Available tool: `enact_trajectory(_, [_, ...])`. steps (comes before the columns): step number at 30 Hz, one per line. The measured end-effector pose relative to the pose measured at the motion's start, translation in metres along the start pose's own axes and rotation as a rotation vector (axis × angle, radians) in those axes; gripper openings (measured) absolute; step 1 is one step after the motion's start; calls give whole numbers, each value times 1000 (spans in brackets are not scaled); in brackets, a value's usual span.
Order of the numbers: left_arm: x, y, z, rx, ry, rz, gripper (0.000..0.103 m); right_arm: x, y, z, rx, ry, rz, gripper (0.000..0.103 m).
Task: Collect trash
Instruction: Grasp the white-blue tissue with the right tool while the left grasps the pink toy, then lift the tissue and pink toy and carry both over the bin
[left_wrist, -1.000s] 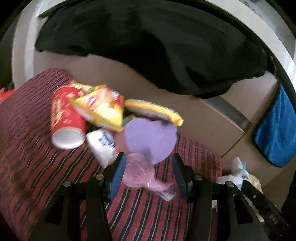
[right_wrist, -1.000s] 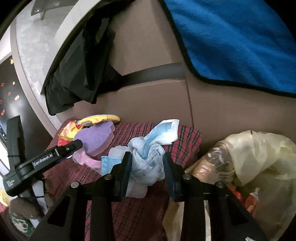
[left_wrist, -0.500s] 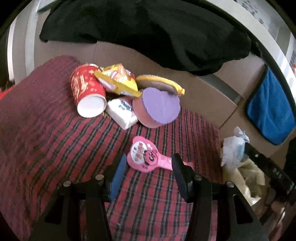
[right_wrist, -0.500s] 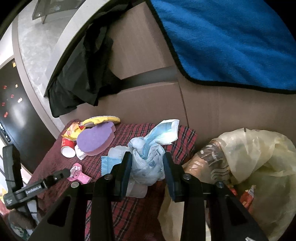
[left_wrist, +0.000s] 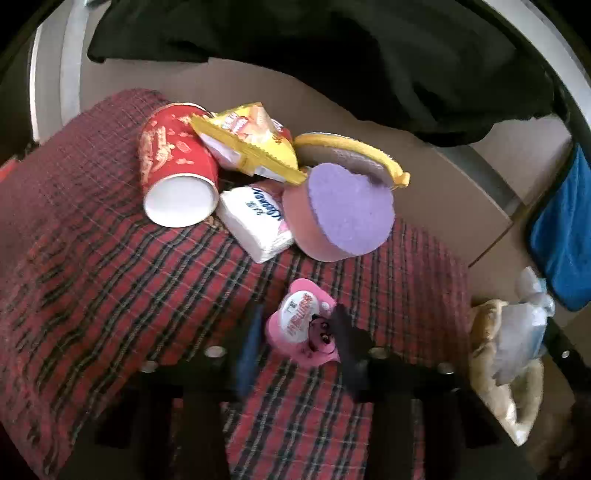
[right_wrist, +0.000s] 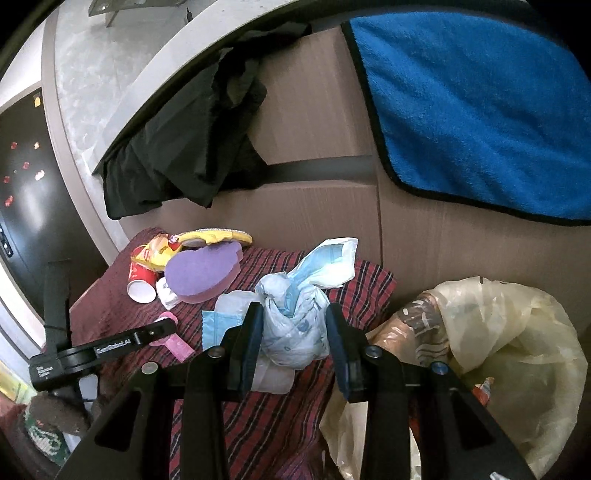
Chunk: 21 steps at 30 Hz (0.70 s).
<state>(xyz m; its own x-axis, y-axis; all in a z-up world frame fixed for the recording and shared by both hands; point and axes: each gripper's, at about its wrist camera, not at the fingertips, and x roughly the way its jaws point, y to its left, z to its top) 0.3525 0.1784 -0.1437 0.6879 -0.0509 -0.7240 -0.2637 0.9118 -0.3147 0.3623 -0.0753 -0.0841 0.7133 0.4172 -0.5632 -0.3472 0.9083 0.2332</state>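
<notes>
Left claw (left_wrist: 295, 338) closing around flat pink plastic wrapper (left_wrist: 303, 328) with white round label; long axis runs lower-right. Right claw (right_wrist: 293, 341) grips crumpled pale-blue plastic bag (right_wrist: 295, 321)

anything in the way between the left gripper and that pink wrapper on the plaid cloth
Nothing visible. The pink wrapper lies alone on the plaid cloth, already between the fingers of the left gripper, whose jaws are closing around it. The red cup, tissue pack and purple sponge sit farther back, apart from it.
</notes>
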Motion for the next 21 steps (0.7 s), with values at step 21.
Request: enact_trajectory(21, [-121,26,8,266,-305,21,15,-12,65,-1,-75,18,58,32])
